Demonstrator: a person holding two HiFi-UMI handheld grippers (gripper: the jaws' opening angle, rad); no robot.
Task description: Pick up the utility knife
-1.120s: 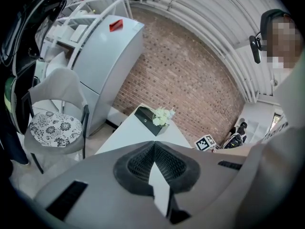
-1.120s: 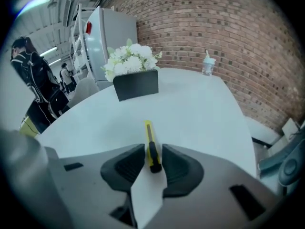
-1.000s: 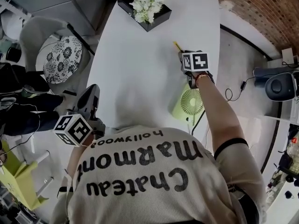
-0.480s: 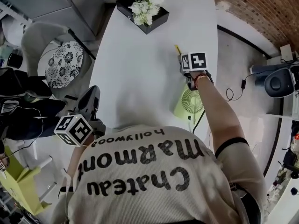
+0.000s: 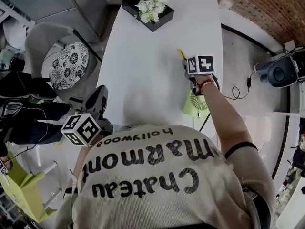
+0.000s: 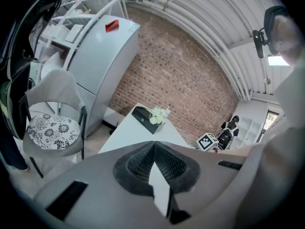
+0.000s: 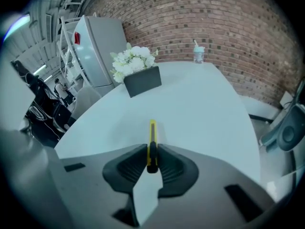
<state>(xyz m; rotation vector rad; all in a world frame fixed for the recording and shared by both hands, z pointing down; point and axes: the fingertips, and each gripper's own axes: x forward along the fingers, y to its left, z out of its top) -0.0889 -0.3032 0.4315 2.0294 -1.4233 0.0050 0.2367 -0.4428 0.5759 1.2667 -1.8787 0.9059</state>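
Note:
The utility knife [image 7: 152, 137] is slim and yellow with a black slider. My right gripper [image 7: 152, 159] is shut on its rear end, and the front end sticks out over the white table [image 7: 200, 104]. From the head view, the knife [image 5: 181, 54] shows just beyond the right gripper [image 5: 187, 65] near the table's right edge. My left gripper [image 5: 101, 90] hangs off the table's near left corner, above the floor. In its own view, the left gripper [image 6: 153, 149] has its pads together with nothing between them.
A black box of white flowers [image 5: 147, 8] stands at the table's far end. A green fan [image 5: 195, 104] lies by the right forearm at the right edge. A chair with a patterned cushion [image 5: 64, 63] stands on the left. A small cup [image 7: 198, 54] sits far back.
The right gripper and the knife have shifted slightly back toward the person. The left gripper has stayed about where it was.

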